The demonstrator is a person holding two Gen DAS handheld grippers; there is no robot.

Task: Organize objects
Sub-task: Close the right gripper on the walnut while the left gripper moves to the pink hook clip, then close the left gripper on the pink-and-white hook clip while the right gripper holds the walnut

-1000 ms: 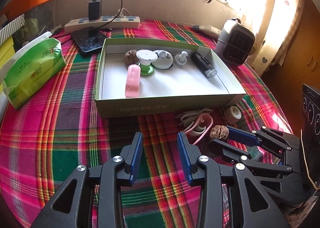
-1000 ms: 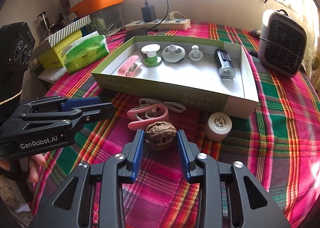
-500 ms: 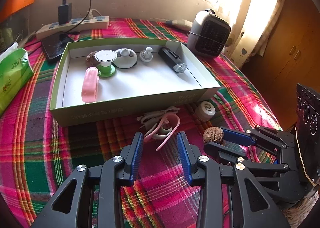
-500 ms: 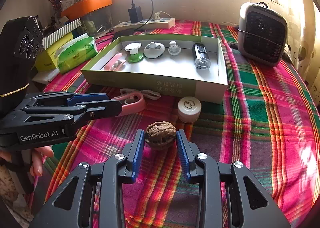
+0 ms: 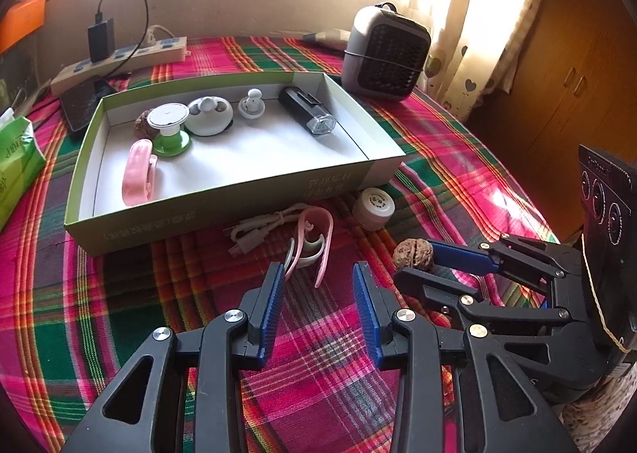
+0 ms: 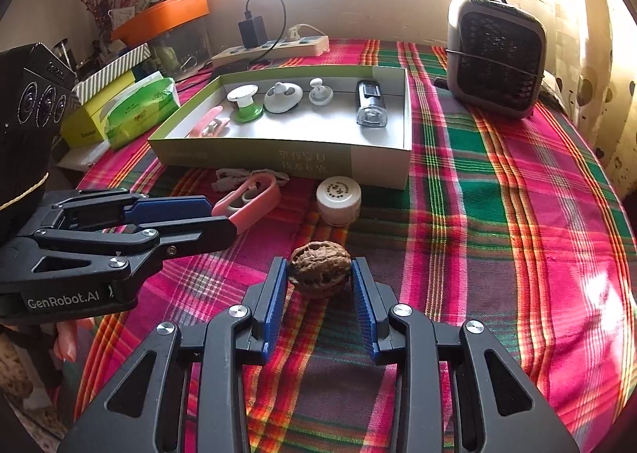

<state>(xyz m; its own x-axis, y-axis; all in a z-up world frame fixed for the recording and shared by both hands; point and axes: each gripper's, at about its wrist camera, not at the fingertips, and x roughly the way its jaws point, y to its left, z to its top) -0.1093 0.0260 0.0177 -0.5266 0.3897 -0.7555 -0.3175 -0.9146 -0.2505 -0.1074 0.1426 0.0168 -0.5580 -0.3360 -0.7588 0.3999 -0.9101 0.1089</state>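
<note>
My right gripper is shut on a brown walnut and holds it above the plaid tablecloth; it also shows in the left wrist view. My left gripper is open and empty, just short of a pink clip and a white cable. A small white jar stands at the front of the green open box. The box holds a pink clip, a green-based stand, white pieces, a black light and another walnut.
A grey heater stands at the back right. A power strip with a charger and a dark phone lie behind the box. Green tissue packs and boxes crowd the left edge.
Both grippers have pulled back to the right of the box. The walnut stays gripped in the right gripper and has risen off the cloth. The left gripper stays open.
</note>
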